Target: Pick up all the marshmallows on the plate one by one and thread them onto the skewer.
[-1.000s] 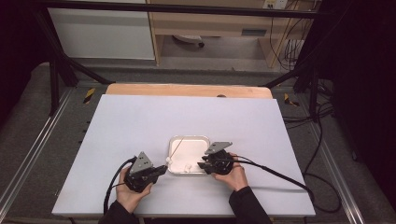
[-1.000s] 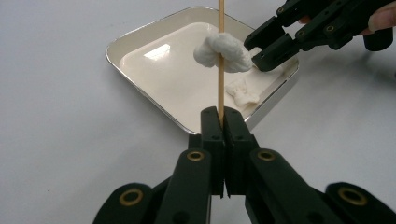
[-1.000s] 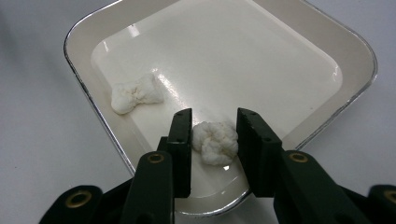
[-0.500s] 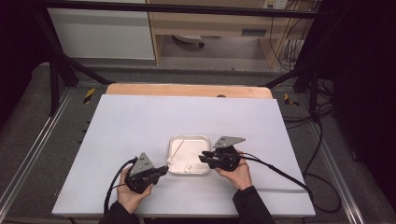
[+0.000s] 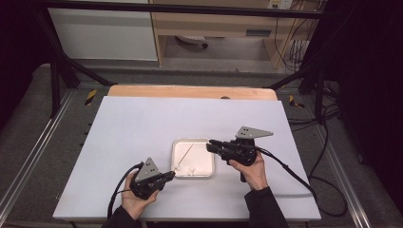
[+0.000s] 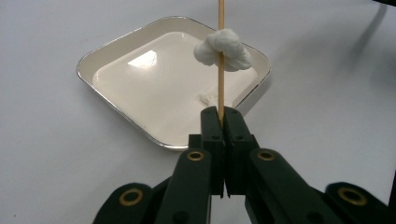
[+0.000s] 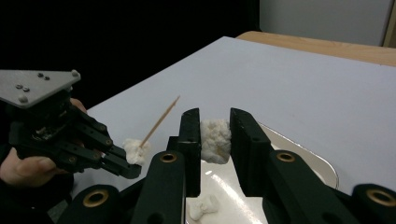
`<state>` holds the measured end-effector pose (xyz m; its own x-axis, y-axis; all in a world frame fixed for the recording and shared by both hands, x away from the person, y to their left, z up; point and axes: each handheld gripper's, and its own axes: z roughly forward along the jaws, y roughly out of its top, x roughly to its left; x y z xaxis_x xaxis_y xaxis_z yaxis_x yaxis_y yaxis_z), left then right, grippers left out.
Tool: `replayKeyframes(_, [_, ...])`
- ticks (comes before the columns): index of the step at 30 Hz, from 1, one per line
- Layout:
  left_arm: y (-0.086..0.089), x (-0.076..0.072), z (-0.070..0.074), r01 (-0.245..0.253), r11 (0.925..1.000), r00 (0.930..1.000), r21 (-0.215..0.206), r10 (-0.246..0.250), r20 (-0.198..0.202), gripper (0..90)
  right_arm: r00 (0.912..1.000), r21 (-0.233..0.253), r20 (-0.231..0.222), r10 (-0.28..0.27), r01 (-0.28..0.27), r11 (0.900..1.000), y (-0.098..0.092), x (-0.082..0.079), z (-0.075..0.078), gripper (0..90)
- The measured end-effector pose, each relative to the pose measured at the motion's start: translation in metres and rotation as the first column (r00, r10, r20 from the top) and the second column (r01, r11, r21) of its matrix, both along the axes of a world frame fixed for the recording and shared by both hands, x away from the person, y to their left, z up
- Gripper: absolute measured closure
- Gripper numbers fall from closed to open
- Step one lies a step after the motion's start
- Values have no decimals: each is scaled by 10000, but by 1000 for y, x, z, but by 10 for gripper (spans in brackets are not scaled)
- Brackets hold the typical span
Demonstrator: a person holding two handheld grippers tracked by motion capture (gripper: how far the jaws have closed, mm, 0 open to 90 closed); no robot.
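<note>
- One cotton ball sits skewered on the stick that my left gripper pinches tight, above the tray's near edge.
- My right gripper clamps a second ball over the tray; a third ball lies inside.
- Both hands low, jaws facing each other across the tray.

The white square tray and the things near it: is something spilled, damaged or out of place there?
Nothing stands out. The white square tray lies flat with one loose white marshmallow piece inside. The left gripper holds a thin wooden skewer with one piece threaded on; the right gripper grips another.
</note>
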<state>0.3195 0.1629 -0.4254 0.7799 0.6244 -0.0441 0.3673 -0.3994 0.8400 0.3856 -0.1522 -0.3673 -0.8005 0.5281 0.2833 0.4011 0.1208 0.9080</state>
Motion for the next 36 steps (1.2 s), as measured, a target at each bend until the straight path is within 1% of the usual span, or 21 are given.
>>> replayKeyframes(3, [-1, -1, 0, 95, 10000, 9999, -2, -95, 49, 888, 9999, 225, 109, 82, -85, 9997, -1, 0, 6, 752])
replayKeyframes(7, [-3, -2, 1, 257, 9997, 9995, 9, -257, 164, 888, 9997, 603, 103, 222, -227, 9979, 0, 0, 11, 753])
replayKeyframes(10, [-4, -4, 1, 314, 9995, 9993, -25, -313, 223, 888, 9994, 766, 49, 348, -351, 9964, 5, 1, 13, 754])
replayKeyframes(12, [-4, -4, 1, 397, 9992, 9988, 8, -397, 273, 888, 9990, 770, 46, 446, -448, 9960, 8, 2, 14, 754])
replayKeyframes(14, [-5, -4, 2, 413, 9991, 9987, -28, -412, 285, 888, 9987, 906, 14, 510, -509, 9946, 10, 3, 14, 754])
replayKeyframes(19, [-6, -5, 2, 463, 9989, 9985, 11, -463, 306, 888, 9984, 1144, -123, 554, -536, 9920, 12, 6, 14, 755])
replayKeyframes(26, [-6, -5, 2, 448, 9990, 9985, 5, -448, 320, 888, 9969, 1238, -310, 717, -674, 9900, 18, 8, 8, 756])
replayKeyframes(31, [-5, -5, 2, 424, 9991, 9985, -55, -421, 357, 889, 9960, 1200, -406, 802, -748, 9899, 21, 8, 5, 758])
replayKeyframes(36, [-5, -5, 2, 422, 9991, 9984, -31, -421, 366, 889, 9949, 1309, -495, 882, -811, 9881, 22, 8, 4, 760])
